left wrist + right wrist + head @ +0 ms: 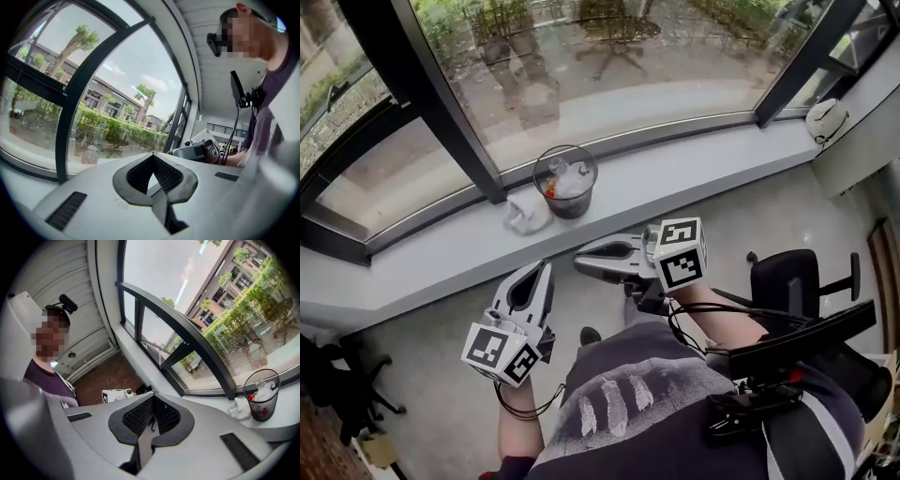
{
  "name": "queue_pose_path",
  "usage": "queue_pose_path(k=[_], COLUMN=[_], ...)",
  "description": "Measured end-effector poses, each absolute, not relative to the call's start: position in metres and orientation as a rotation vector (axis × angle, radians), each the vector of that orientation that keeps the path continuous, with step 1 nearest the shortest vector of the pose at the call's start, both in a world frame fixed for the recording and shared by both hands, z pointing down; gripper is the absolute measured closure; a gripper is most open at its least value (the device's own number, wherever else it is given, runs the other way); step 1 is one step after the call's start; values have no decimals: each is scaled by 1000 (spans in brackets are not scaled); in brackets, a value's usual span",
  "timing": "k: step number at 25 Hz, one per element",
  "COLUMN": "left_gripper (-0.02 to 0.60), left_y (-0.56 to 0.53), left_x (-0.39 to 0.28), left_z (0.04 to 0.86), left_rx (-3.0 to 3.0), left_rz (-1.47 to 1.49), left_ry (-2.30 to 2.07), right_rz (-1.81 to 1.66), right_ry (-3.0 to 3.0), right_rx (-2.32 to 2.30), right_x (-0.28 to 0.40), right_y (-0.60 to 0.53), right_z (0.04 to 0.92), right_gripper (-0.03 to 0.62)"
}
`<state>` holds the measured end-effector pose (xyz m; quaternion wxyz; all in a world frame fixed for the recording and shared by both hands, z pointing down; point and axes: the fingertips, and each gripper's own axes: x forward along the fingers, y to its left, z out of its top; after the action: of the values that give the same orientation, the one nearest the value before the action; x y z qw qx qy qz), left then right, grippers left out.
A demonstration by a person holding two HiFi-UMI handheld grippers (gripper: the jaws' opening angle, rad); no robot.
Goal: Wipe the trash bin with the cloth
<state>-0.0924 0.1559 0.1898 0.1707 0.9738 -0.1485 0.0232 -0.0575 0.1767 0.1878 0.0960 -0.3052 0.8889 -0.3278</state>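
A small dark trash bin point(565, 181) holding white scraps and something red stands on the grey window sill point(703, 159). A crumpled white cloth point(527, 212) lies on the sill against the bin's left side. Both grippers hang over the floor, short of the sill and touching neither thing. My left gripper point(547, 268) points up toward the cloth, shut and empty. My right gripper point(579, 254) points leftward below the bin, shut with nothing in it. In the right gripper view the bin point(262, 394) and cloth point(238, 408) sit at the far right, beyond the closed jaw tips point(152, 396).
A thick black window post point(441, 94) rises just left of the cloth. A white cap-like object point(825, 120) lies at the sill's right end. A black office chair point(792, 281) stands at my right and another dark chair base point(337, 384) at lower left.
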Motion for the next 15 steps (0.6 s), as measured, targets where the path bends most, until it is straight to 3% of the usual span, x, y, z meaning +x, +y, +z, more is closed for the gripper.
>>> queue_pose_path(k=[15], left_gripper=[586], left_y=[212], left_x=[-30], left_z=[167], left_rx=[2840], left_rz=[93], left_ry=[-104], right_rz=[-800], right_ry=[2489], right_rx=[-1084], right_x=[-5], right_y=[241], right_z=[162], right_gripper=[594])
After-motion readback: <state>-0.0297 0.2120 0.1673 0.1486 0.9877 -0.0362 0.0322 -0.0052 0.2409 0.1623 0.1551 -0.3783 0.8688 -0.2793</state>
